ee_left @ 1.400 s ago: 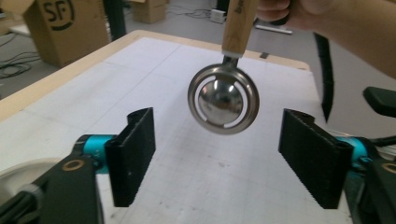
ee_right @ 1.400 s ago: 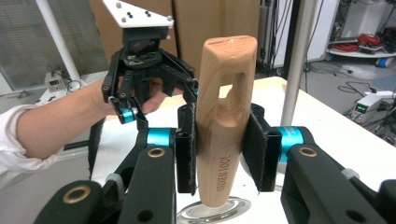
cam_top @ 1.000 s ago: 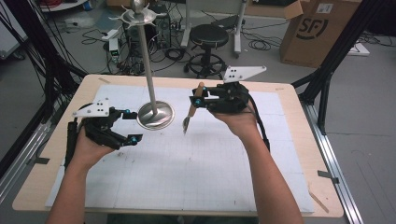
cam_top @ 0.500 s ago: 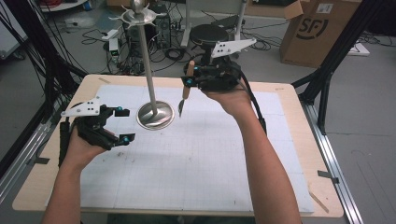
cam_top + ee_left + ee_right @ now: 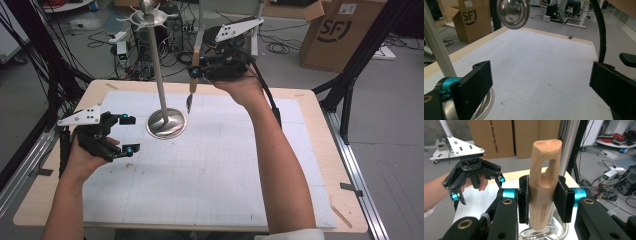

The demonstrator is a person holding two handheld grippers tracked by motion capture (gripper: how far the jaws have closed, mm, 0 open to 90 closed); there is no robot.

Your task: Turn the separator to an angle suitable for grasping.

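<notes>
A spoon with a wooden handle (image 5: 545, 182) and a shiny metal bowl (image 5: 189, 104) hangs bowl-down. My right gripper (image 5: 196, 66) is shut on its handle, high above the table's far side, just right of the stand's pole (image 5: 157, 70). The metal stand has a round base (image 5: 166, 123) on the white mat and a hooked top (image 5: 146, 15). My left gripper (image 5: 131, 134) hovers low, left of the base; its jaws have just been opening and nothing is between them. In the left gripper view the spoon bowl (image 5: 513, 11) hangs ahead, with the pole (image 5: 436, 47) at the left.
A white gridded mat (image 5: 210, 175) covers the wooden table (image 5: 320, 150). Cardboard boxes (image 5: 345, 35), cables and equipment lie on the floor beyond the far edge. A black frame post (image 5: 350, 95) stands at the right.
My right gripper has risen with the spoon and moved away toward the far edge, nearer the pole. My left gripper has drawn slightly back to the left and its jaws stand wider.
</notes>
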